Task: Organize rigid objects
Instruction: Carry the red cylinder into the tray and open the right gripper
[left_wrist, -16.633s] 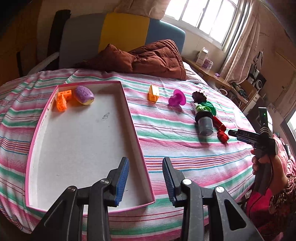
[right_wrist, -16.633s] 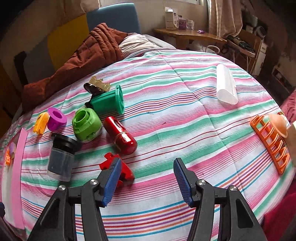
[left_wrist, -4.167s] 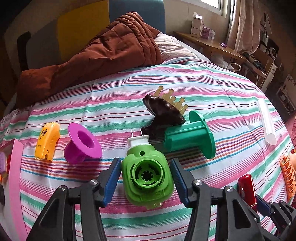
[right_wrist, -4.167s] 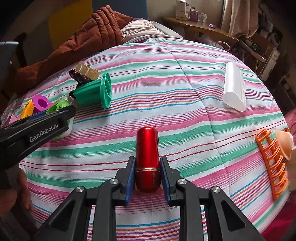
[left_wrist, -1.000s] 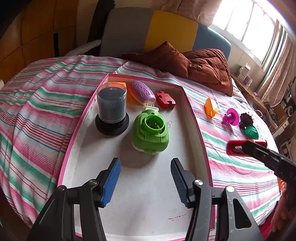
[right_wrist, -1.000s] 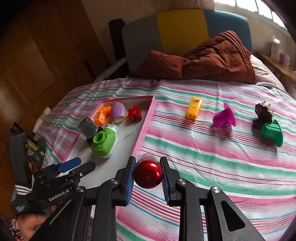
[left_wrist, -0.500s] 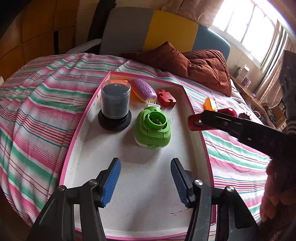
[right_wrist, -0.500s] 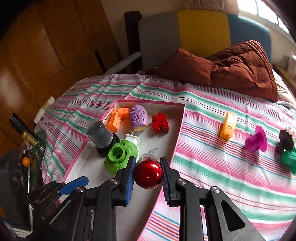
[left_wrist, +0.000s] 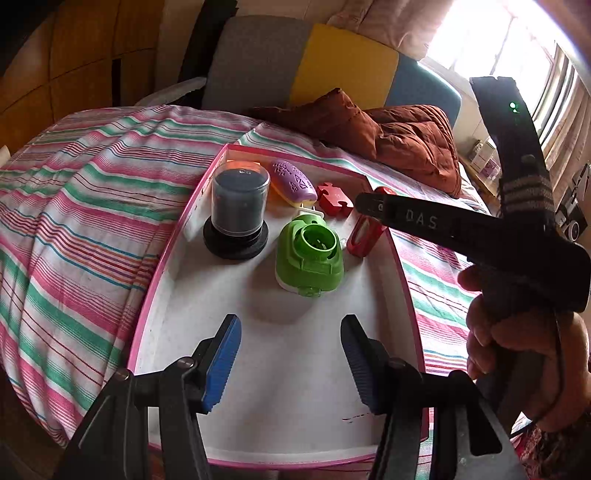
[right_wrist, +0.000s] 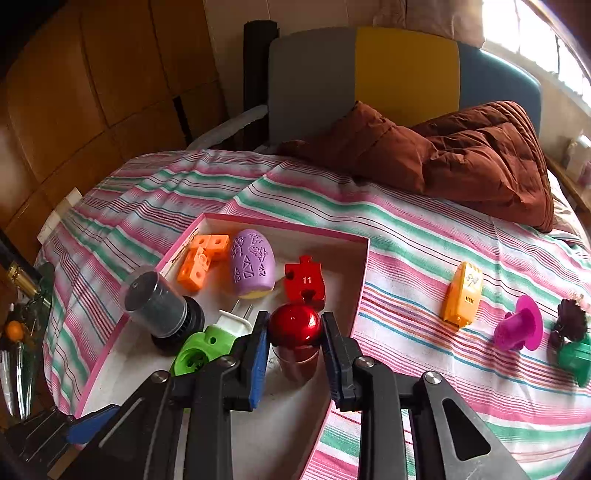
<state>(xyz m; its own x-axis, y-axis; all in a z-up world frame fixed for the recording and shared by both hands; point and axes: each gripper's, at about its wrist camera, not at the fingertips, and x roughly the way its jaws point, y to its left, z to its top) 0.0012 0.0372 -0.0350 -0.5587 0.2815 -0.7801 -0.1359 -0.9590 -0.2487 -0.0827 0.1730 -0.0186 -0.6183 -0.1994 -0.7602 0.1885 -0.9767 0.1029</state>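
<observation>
A pink-rimmed white tray (left_wrist: 288, 376) lies on the striped bed and also shows in the right wrist view (right_wrist: 364, 266). In it are a dark jar (left_wrist: 238, 206), a green plug device (left_wrist: 308, 254), a purple egg (right_wrist: 252, 263), a red puzzle piece (right_wrist: 306, 282) and orange blocks (right_wrist: 201, 260). My right gripper (right_wrist: 294, 334) is shut on a red metallic cylinder (right_wrist: 294, 326), held over the tray near its right rim; the cylinder also shows in the left wrist view (left_wrist: 364, 230). My left gripper (left_wrist: 290, 350) is open and empty above the tray's near half.
On the bedspread right of the tray lie a yellow-orange case (right_wrist: 463, 293), a magenta funnel piece (right_wrist: 519, 328), a dark comb-like piece (right_wrist: 570, 323) and a green spool (right_wrist: 576, 356). A brown quilt (right_wrist: 461, 155) lies at the back. A bedside shelf (right_wrist: 22, 325) stands at the left.
My right gripper has carried the red cylinder further over the tray and lower, next to the green plug device. My left gripper has stayed open over the tray's near half.
</observation>
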